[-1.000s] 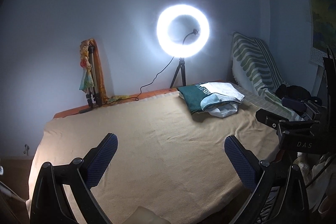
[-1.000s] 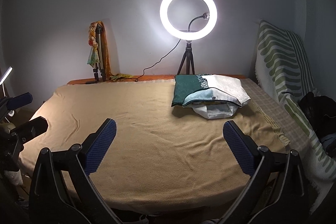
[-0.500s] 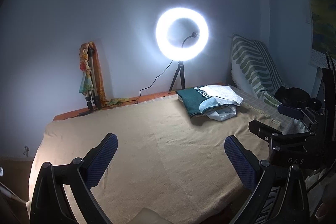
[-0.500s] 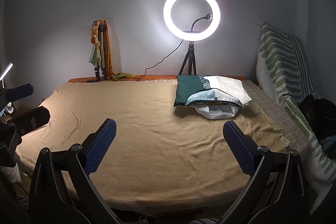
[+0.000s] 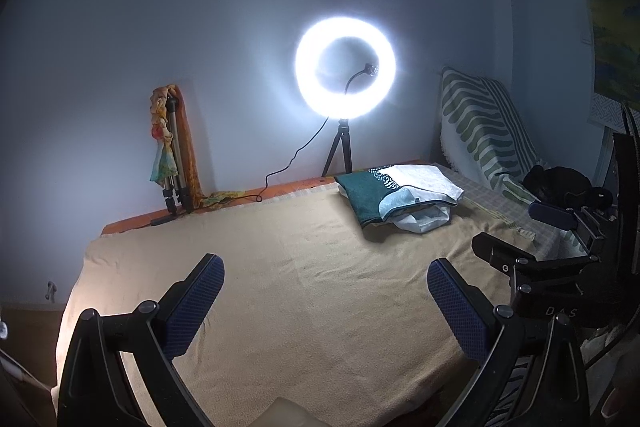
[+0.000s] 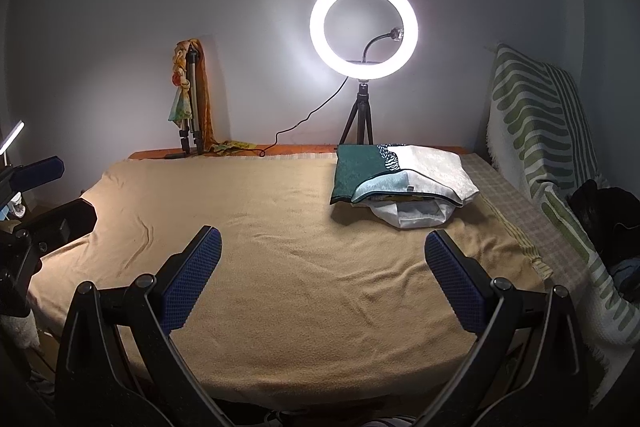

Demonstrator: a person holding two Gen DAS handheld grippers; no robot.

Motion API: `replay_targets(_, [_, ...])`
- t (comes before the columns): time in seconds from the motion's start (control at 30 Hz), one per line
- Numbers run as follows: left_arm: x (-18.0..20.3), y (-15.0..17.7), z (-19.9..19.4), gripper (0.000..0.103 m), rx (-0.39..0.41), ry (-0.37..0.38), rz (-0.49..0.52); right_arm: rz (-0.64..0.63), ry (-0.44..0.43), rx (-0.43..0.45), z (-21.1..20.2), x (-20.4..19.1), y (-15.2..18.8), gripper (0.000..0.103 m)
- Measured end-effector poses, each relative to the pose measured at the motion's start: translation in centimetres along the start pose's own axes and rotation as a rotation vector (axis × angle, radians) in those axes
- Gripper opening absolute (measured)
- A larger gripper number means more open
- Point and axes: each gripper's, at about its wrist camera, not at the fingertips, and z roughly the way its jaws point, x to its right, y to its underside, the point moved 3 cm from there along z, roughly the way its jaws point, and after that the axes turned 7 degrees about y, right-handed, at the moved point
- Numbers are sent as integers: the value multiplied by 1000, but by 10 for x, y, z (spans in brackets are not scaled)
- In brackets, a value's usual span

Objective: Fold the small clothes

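Note:
A stack of folded clothes (image 6: 400,177), dark green and white on top with a white piece under it, lies at the far right of the tan blanket (image 6: 312,267); it also shows in the left wrist view as the stack (image 5: 400,195). My right gripper (image 6: 322,279) hovers open over the near middle of the blanket, nothing between its blue pads. My left gripper (image 5: 326,303) is open too, over the blanket's near edge. The right gripper (image 5: 536,243) appears from the side at the right of the left wrist view; the left gripper (image 6: 40,195) shows at the left edge of the right wrist view.
A lit ring light (image 6: 363,29) on a small tripod stands at the back by the wall, its cable trailing left. A folded tripod with a colourful cloth (image 6: 192,103) leans on the wall. A green-striped throw (image 6: 536,131) drapes at the right, dark items (image 6: 600,203) below it.
Both views have tilted slightly downward, so the ring light and the clothes stack sit lower in frame. Both grippers stay open and nothing on the blanket has moved.

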Motion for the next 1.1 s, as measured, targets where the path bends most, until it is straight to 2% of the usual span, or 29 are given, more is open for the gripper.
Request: replay_targets(1.1, [-11,6,3,103,-15,-46,4,-10,-32,-17,14,-4,7,103])
